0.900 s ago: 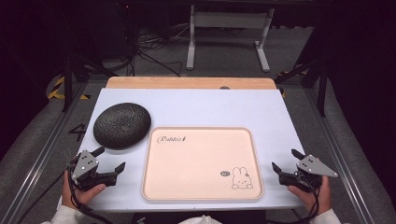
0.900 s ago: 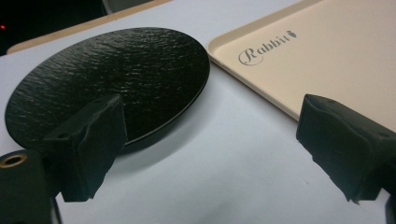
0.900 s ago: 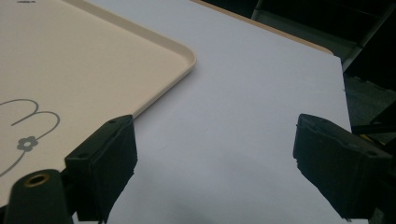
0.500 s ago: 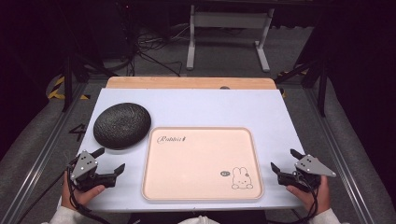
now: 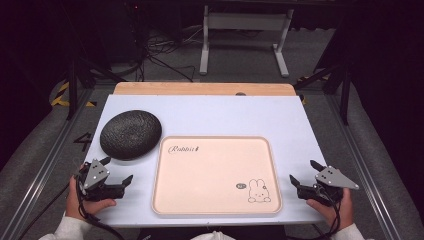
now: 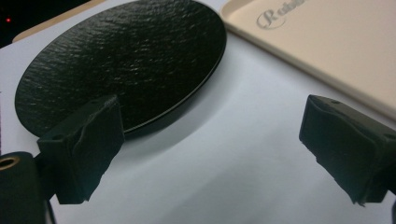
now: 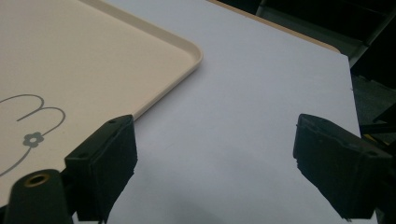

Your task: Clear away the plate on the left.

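A cream tray (image 5: 216,175) with a rabbit drawing lies on the white table (image 5: 210,115). The black round plate (image 5: 130,134) sits just beside its far left corner. The left gripper (image 5: 119,171) and the right gripper (image 5: 302,172) flank the tray's near corners, jaws spread wide, holding nothing

black two-jaw tool (image 5: 119,172), grey plate, white sleeves (image 5: 62,230)

Cream tray (image 5: 216,150): cursive script wd top-left corner, reads approx "Rabbit" (image 5: 184,149); left tool view shows just its start, a looped "R" (image 6: 280,13). Tray's bottom-right has rabbit drawing w/ small dark oval badge (image 5: 241,186) beside it, lettering too small to read. No other legible text.
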`<state>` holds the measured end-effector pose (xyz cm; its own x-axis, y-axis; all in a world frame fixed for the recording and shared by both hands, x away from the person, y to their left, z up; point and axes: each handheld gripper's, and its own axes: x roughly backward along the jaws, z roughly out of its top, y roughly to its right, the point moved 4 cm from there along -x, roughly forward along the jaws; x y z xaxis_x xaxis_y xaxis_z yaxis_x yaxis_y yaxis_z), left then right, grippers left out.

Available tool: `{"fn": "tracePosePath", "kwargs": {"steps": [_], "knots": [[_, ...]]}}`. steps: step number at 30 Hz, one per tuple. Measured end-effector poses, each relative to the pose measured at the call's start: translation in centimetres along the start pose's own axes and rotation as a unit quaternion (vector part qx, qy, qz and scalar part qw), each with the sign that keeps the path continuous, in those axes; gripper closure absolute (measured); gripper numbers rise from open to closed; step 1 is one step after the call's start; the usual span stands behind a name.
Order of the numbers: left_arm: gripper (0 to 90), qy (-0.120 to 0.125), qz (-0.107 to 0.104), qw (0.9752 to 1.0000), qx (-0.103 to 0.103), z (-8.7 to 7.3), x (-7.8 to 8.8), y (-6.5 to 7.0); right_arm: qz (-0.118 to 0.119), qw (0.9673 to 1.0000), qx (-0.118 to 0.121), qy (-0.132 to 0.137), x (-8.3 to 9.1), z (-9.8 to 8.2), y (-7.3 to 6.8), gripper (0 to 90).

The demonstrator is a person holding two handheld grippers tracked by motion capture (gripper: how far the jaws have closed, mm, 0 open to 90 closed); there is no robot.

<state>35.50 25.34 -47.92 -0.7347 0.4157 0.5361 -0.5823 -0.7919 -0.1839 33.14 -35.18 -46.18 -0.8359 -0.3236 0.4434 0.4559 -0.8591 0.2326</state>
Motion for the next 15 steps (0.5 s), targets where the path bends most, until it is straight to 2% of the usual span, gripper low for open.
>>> {"fn": "tracePosePath", "kwargs": {"steps": [4,7,11,15], "knots": [[9.5,-0.013,0.008,0.9998,-0.011,0.4,-0.9,-0.6,0.002,1.0000,0.002,-0.003,0.0,0.0,-0.1,14.2],[10.1,-0.030,0.023,0.9988,-0.030,0.8,-1.6,-1.0,0.001,1.0000,0.001,-0.004,-0.1,-0.1,-0.1,14.2],[12.8,-0.051,0.043,0.9961,-0.057,1.2,-2.7,-1.5,0.001,1.0000,0.001,-0.006,-0.1,-0.1,-0.1,14.2],[14.6,-0.071,0.068,0.9914,-0.087,1.8,-3.8,-1.8,0.001,1.0000,0.003,-0.008,-0.2,-0.2,-0.2,14.1]]}}
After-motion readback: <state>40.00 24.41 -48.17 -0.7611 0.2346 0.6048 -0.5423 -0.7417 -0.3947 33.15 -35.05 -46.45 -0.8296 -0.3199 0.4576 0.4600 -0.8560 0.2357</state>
